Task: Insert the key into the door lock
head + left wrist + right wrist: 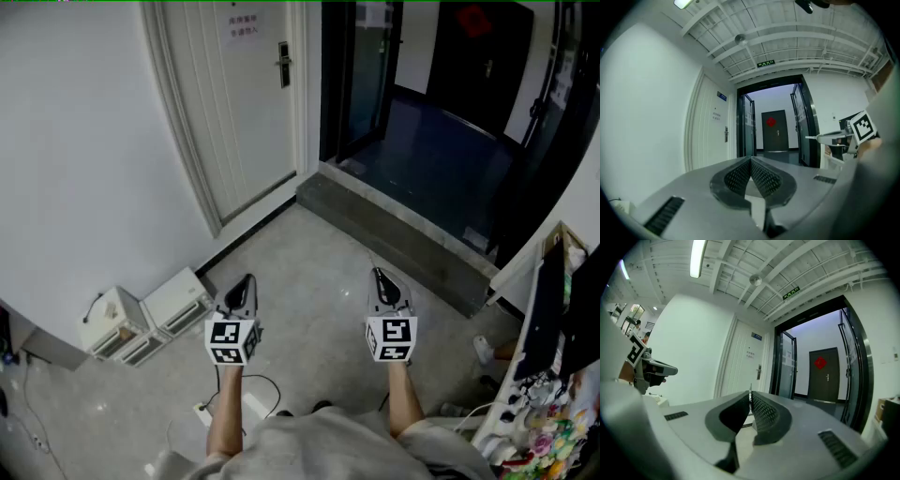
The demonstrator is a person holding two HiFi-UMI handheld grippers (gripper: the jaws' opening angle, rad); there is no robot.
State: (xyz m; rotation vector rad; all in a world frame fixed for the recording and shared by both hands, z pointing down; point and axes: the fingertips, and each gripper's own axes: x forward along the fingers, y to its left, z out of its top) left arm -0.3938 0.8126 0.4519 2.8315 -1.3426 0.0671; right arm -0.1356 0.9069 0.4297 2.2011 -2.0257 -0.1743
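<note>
Barely begun: the right claw (750, 397) is clamped on a thin key (750, 390) that pokes past its tips. The left claw (751, 161) is closed on nothing. The door lock (284, 64) sits far left, well apart from both, so approach and insertion are left

floor (319, 272): grey | white boxes (150, 319) (by wall) | power strip (202, 411)

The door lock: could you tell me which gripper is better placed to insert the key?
Probably right: the right gripper is shut on the key, which pokes past its tips; the left gripper is shut and empty. Neither is near the door lock.
</note>
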